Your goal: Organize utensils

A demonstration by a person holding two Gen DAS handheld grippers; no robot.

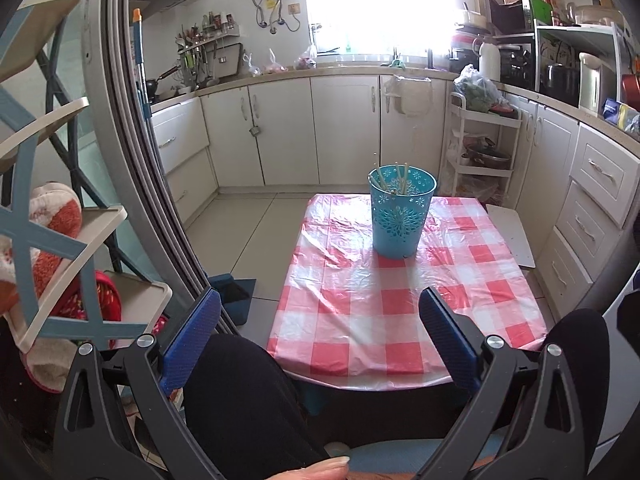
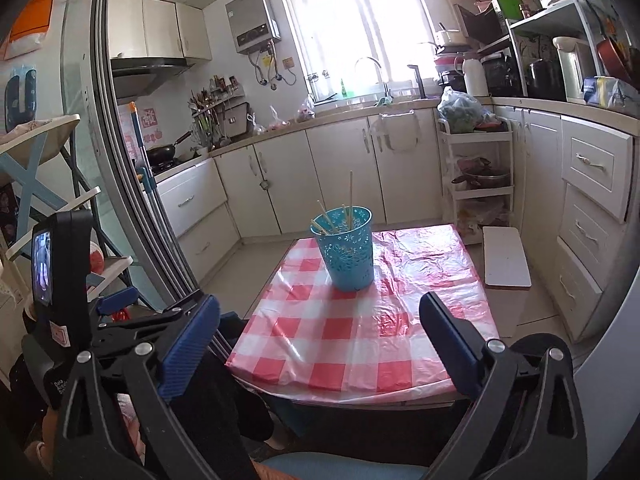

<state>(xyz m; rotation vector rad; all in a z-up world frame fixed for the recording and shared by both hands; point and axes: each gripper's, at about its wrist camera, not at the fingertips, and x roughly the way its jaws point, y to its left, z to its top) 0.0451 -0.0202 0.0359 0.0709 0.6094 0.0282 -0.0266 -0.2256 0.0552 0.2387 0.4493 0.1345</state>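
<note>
A blue perforated holder stands upright on the far part of a small table under a red-and-white checked cloth. Several pale chopsticks stick out of it. My left gripper hangs open over the table's near edge, well short of the holder, nothing between its blue pads. My right gripper is also open wide and empty, held back from the table's near edge. The left gripper's body shows at the left of the right wrist view.
A person's dark-clad knees sit under the table's near edge. A shelf rack and sliding door frame stand to the left. Kitchen cabinets line the back and right. A white trolley and white stool stand right of the table.
</note>
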